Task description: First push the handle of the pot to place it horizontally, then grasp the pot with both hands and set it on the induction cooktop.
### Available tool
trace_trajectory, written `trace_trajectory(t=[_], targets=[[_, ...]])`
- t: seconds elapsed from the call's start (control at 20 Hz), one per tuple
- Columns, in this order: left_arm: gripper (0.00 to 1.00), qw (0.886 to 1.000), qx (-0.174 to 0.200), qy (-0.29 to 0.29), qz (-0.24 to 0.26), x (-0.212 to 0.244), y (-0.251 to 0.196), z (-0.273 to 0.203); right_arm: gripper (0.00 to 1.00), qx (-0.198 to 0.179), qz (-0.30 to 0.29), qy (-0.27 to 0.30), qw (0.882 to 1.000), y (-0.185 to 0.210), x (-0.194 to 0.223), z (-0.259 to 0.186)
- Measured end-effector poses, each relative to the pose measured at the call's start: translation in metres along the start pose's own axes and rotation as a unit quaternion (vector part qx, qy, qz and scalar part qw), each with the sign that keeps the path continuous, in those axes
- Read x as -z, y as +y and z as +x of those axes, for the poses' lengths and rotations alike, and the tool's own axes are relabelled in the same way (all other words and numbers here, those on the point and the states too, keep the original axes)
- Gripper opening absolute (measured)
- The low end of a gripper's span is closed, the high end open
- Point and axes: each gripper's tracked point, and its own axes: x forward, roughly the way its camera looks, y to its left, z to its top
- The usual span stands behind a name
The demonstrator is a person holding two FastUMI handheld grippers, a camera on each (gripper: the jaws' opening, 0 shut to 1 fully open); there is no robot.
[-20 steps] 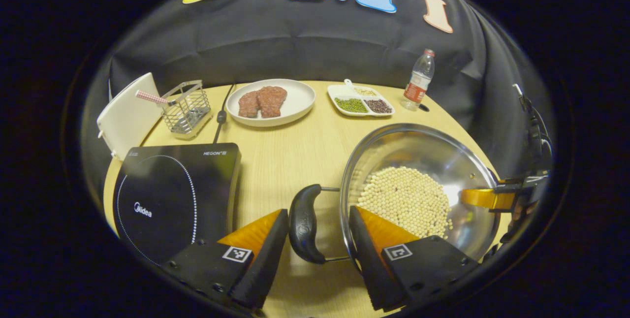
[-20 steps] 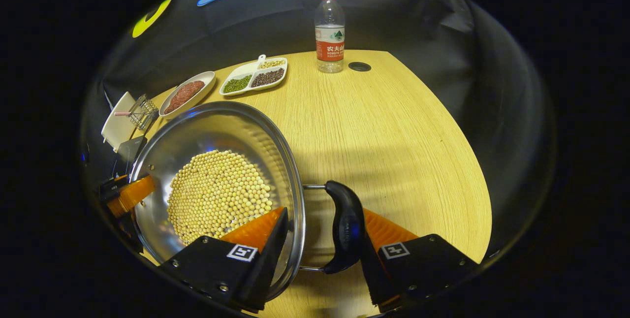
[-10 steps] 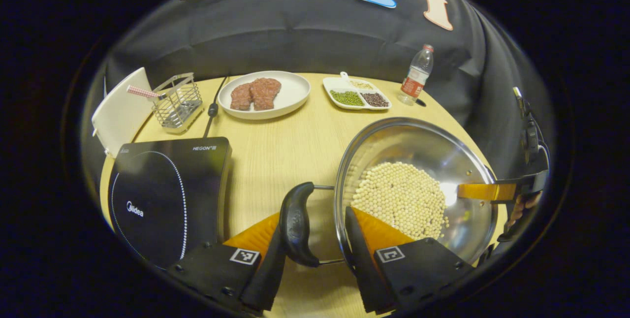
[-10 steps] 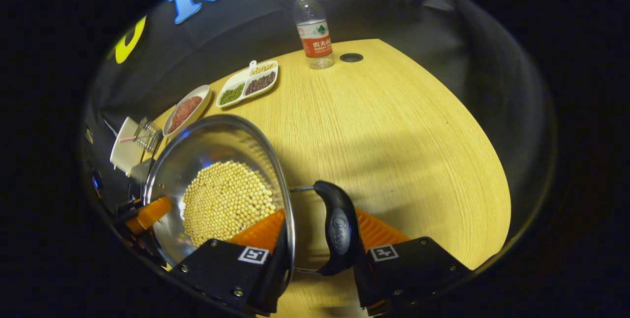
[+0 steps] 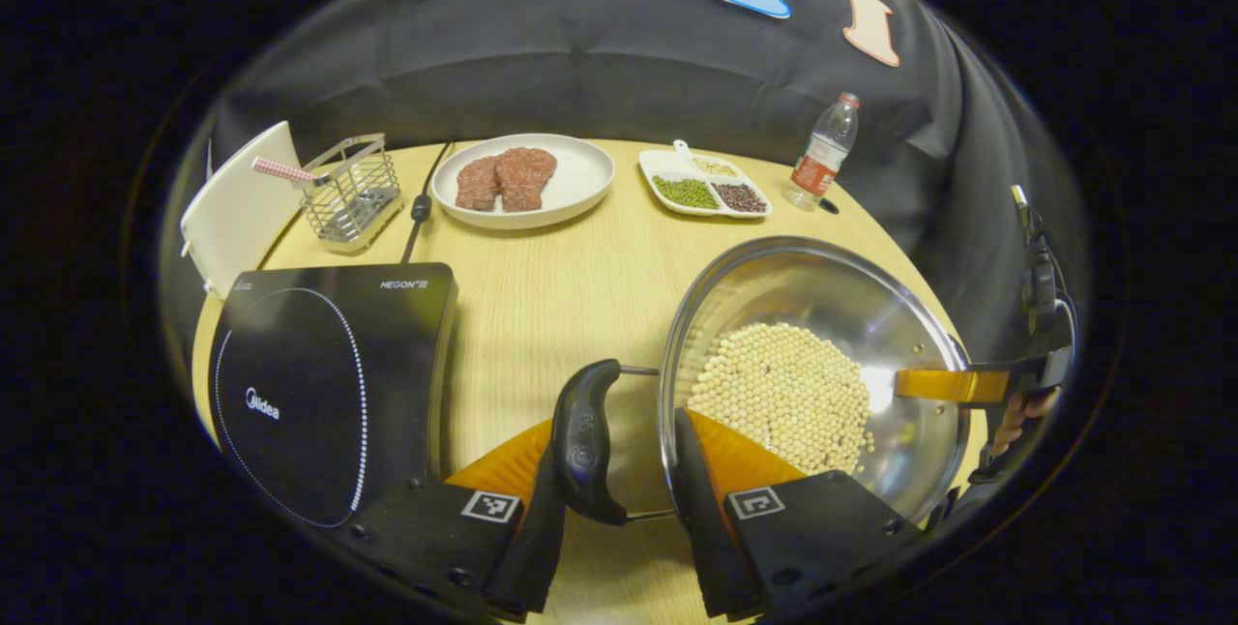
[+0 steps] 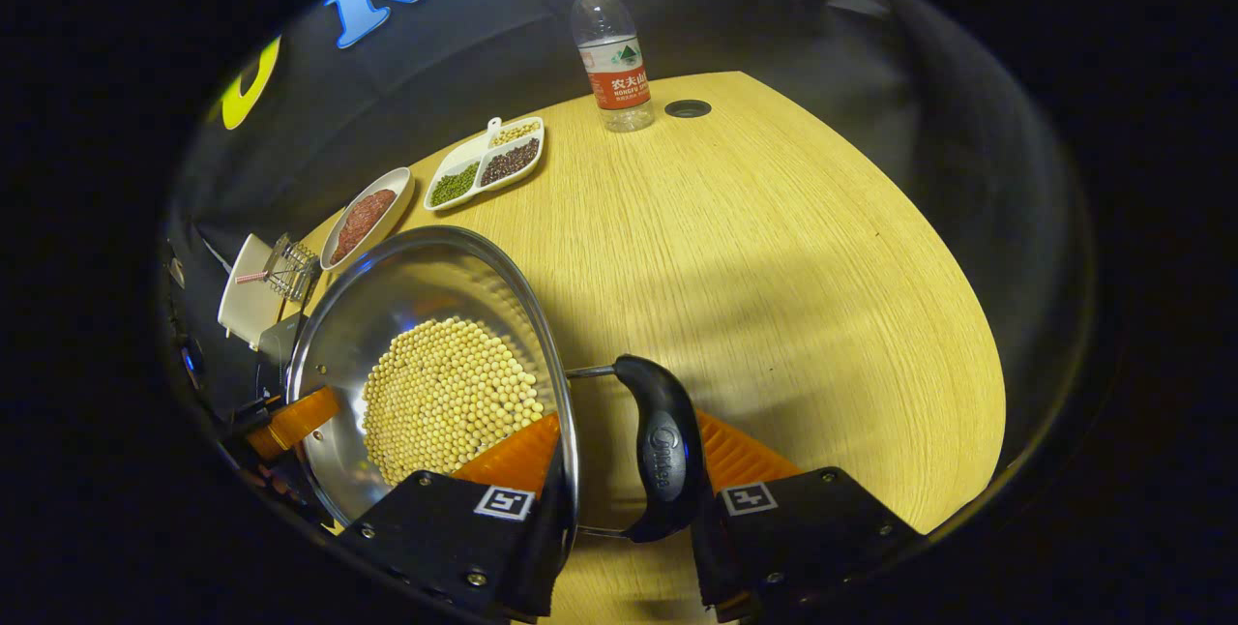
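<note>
A steel pot (image 5: 822,286) of pale yellow beans (image 5: 783,393) sits right of centre on the wooden table. My left gripper (image 5: 617,436) is shut on its black left handle (image 5: 583,436): one finger presses the handle from outside, the other sits inside the rim. On the opposite side, my right gripper (image 6: 633,431) is shut the same way on the pot's (image 6: 426,267) right handle (image 6: 663,446). The black induction cooktop (image 5: 319,373) lies flat to the pot's left. Far across the pot, the right gripper (image 5: 967,385) and left gripper (image 6: 290,417) each show at the rim. I cannot tell whether the pot is off the table.
At the back of the table are a white plate of meat (image 5: 522,180), a divided dish of beans (image 5: 706,192) and a water bottle (image 5: 822,156). A wire basket (image 5: 353,190) and a white board (image 5: 237,204) stand behind the cooktop, beside its cable (image 5: 421,209).
My left gripper's fingers closed from a wide gap onto the left handle and rim. My right gripper tightened on the right handle. Both views shifted slightly.
</note>
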Motion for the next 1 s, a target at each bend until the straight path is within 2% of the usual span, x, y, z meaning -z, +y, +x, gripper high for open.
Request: trace_trajectory(t=[0.25, 0.35, 0.4, 0.55, 0.6, 1.0], targets=[[0.60, 1.000, 0.003, -0.005, 0.004, -0.007, 0.001, -0.013, 0.55, 0.000, 0.004, -0.003, 1.000, 0.001, -0.001, -0.008], [0.64, 1.000, 0.004, -0.011, 0.003, -0.013, 0.001, -0.023, 0.55, 0.000, 0.001, -0.009, 1.000, 0.006, -0.004, -0.020], [0.60, 1.000, 0.005, -0.014, 0.002, -0.017, 0.003, -0.030, 0.55, 0.000, -0.001, -0.012, 1.000, 0.011, -0.006, -0.029], [0.60, 1.000, 0.004, -0.023, -0.004, -0.026, 0.010, -0.049, 0.55, -0.001, -0.012, -0.024, 1.000, 0.023, -0.013, -0.050], [0.64, 1.000, 0.003, -0.025, -0.007, -0.029, 0.013, -0.057, 0.55, -0.001, -0.018, -0.030, 0.999, 0.029, -0.016, -0.055], [0.64, 0.999, -0.006, -0.041, -0.015, -0.050, 0.050, -0.121, 0.55, -0.013, -0.031, -0.047, 0.998, 0.081, -0.020, -0.101]])
